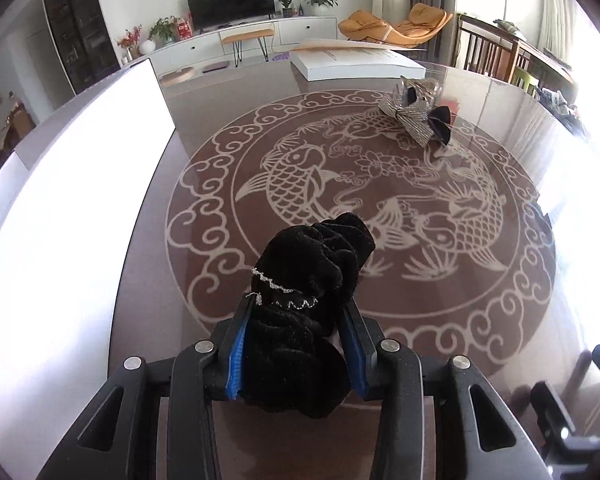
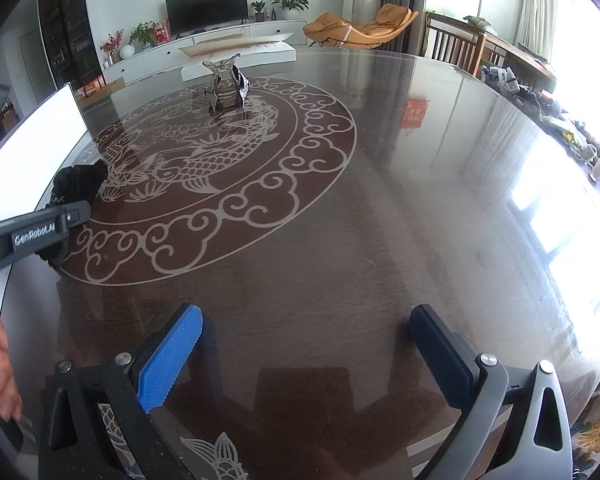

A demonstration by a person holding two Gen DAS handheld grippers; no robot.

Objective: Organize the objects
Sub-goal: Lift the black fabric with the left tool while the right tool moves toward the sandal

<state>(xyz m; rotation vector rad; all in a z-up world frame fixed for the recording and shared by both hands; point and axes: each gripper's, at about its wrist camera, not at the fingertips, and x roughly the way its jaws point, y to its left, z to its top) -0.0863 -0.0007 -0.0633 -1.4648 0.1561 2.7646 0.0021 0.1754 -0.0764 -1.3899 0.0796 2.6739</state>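
Observation:
A black velvet scrunchie (image 1: 312, 276) with a thin silver chain is pinched between the blue pads of my left gripper (image 1: 299, 304), which is shut on it just above the brown round table (image 1: 440, 320). In the right wrist view the same scrunchie (image 2: 78, 182) pokes out past the left gripper (image 2: 40, 228) at the left edge. Further back on the table lies a glittery bow hair clip (image 1: 414, 118) against a clear claw clip (image 1: 424, 88); the bow clip (image 2: 240, 86) also shows in the right wrist view. My right gripper (image 2: 306, 320) hangs open over bare table, nothing between its fingers.
A flat white box (image 1: 356, 62) lies at the table's far edge. A bright white sheet (image 1: 80, 180) covers the table's left side. A person's hand (image 2: 0, 368) shows at the lower left of the right wrist view. Chairs and a cluttered shelf stand to the right.

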